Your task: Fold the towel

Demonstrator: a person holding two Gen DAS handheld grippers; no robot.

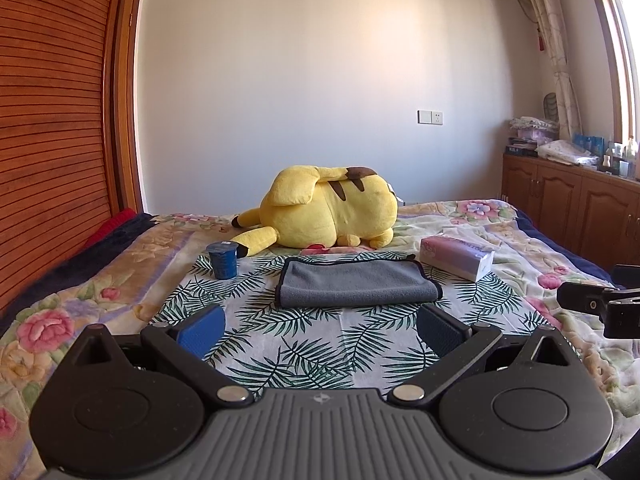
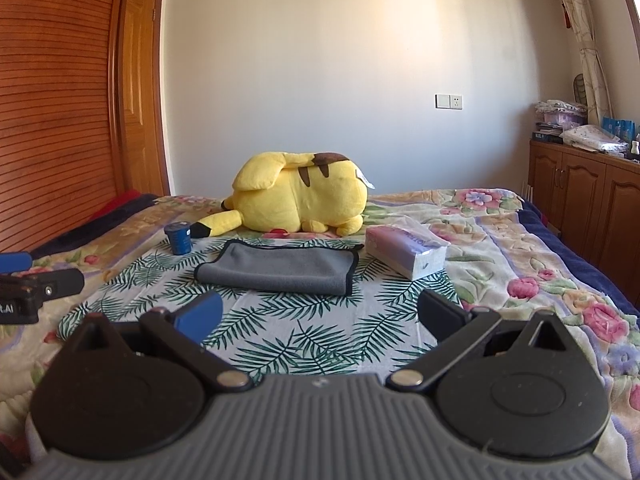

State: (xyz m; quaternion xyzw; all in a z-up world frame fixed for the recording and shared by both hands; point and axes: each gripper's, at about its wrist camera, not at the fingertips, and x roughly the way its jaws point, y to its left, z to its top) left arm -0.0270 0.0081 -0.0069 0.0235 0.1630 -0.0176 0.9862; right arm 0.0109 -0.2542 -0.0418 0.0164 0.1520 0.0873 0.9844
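A grey towel (image 1: 356,286) with dark edging lies folded flat on a leaf-print cloth (image 1: 304,340) on the bed; it also shows in the right wrist view (image 2: 276,268). My left gripper (image 1: 320,320) is open and empty, a short way in front of the towel. My right gripper (image 2: 320,312) is open and empty, also in front of the towel and apart from it. Part of the right gripper shows at the right edge of the left wrist view (image 1: 600,304); part of the left gripper shows at the left edge of the right wrist view (image 2: 32,284).
A yellow plush toy (image 1: 332,212) lies behind the towel. A blue cup (image 1: 222,260) stands at the towel's left, a tissue pack (image 1: 456,258) at its right. A wooden wardrobe (image 1: 52,120) is on the left, low cabinets (image 1: 568,204) on the right.
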